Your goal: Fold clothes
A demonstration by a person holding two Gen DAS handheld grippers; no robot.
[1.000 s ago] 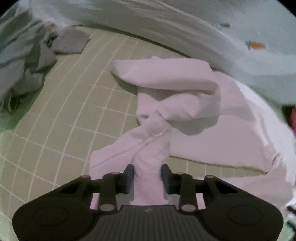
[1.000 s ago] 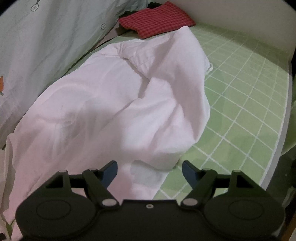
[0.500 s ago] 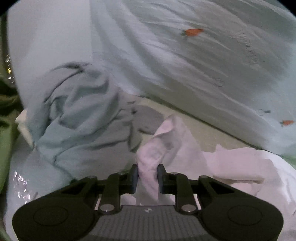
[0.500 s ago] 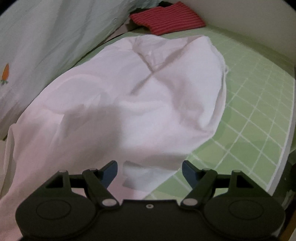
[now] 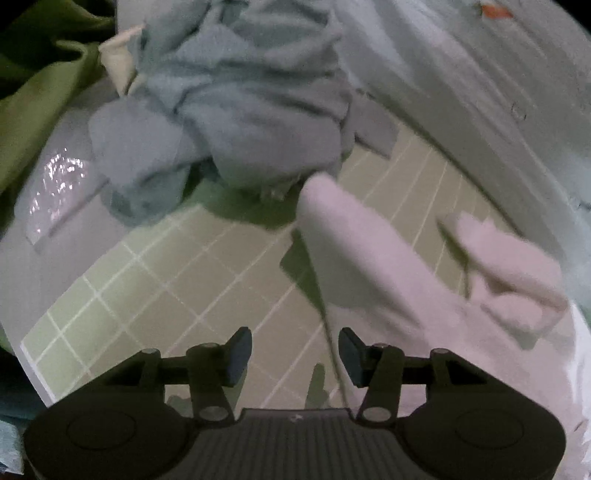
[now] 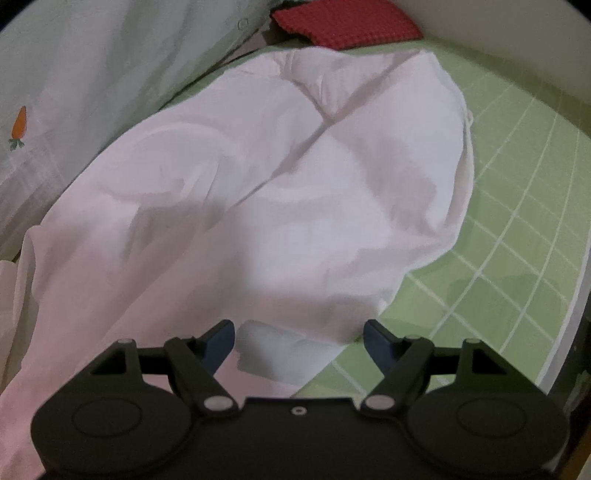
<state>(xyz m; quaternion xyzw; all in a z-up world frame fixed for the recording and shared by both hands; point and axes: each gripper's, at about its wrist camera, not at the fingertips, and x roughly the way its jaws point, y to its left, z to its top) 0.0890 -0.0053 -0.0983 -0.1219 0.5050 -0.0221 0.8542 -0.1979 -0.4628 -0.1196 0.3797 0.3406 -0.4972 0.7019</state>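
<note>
a white shirt (image 6: 280,192) lies spread on a green grid mat (image 6: 517,229), collar end far from the right gripper (image 6: 298,341), w/ a sleeve (image 5: 369,258) stretched toward a heap of grey-blue clothes (image 5: 236,99) in the left view. left gripper (image 5: 294,356) hangs over bare mat, jaws opening, nothing pressed between the pads; the sleeve's edge runs just beside its right finger, the cuff end well ahead. right gripper hovers above the shirt's near hem, jaws wide apart, holding nothing, cloth right below & between the fingers. the fabric looks thin, light & limp, prob. prone to bunching and sliding on the mat; best taken by pinching a hem corner, shoulder seam or cuff rather than mid-panel. a red checked item (image 6: 347,20) sits beyond the collar; pale carrot-print bedding (image 6: 74,85) borders the mat.
</note>
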